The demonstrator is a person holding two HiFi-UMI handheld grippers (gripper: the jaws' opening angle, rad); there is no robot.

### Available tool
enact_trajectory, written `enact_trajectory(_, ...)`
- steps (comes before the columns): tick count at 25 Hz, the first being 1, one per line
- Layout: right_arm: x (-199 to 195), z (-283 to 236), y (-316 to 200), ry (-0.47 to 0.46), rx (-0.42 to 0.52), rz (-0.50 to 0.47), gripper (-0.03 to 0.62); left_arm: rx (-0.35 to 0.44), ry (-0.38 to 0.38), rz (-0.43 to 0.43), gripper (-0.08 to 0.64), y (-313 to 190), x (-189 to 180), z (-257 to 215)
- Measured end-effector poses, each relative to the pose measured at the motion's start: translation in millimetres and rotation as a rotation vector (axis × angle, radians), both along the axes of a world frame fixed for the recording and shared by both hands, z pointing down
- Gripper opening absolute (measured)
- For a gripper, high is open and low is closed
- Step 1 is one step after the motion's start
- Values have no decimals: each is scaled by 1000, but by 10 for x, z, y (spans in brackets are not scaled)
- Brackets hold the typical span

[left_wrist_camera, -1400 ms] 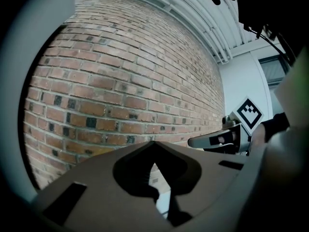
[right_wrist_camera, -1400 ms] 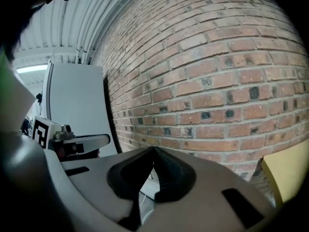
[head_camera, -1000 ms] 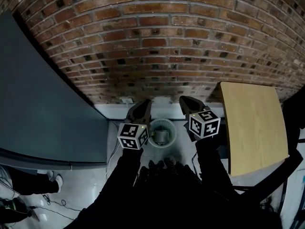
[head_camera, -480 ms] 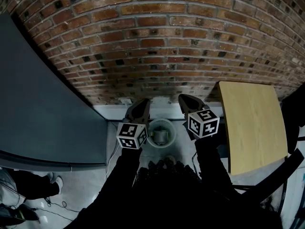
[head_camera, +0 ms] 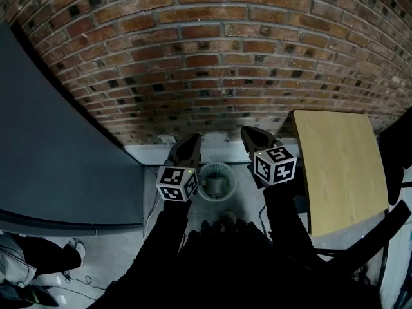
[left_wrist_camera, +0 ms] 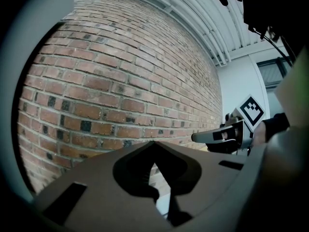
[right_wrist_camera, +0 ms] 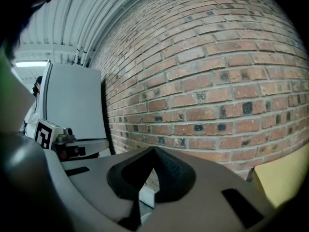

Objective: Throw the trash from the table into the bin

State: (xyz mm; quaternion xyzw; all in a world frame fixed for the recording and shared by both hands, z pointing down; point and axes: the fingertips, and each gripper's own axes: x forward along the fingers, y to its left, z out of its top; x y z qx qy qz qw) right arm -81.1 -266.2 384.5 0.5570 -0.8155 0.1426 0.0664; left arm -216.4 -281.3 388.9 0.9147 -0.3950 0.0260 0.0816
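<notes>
1. The bin (head_camera: 217, 181) stands on the floor by the brick wall, with something greyish inside. The surface (head_camera: 341, 172) on its right shows no trash.
2. The left hand-held gripper (head_camera: 194, 138) and right hand-held gripper (head_camera: 245, 132) flank the bin, jaws closed on nothing.
3. Neither has moved this past second, so we judge the drop done.

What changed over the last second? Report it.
Almost nothing. The left gripper and right gripper stayed shut and empty, either side of the bin in the head view. Only a bystander's legs shifted slightly at lower left.
</notes>
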Motion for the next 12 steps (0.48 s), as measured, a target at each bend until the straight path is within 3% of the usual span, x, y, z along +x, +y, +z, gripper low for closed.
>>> enact_trajectory(12, 81, -13, -46, 8, 1, 22, 12, 6, -1, 12, 6, -52, 52, -20)
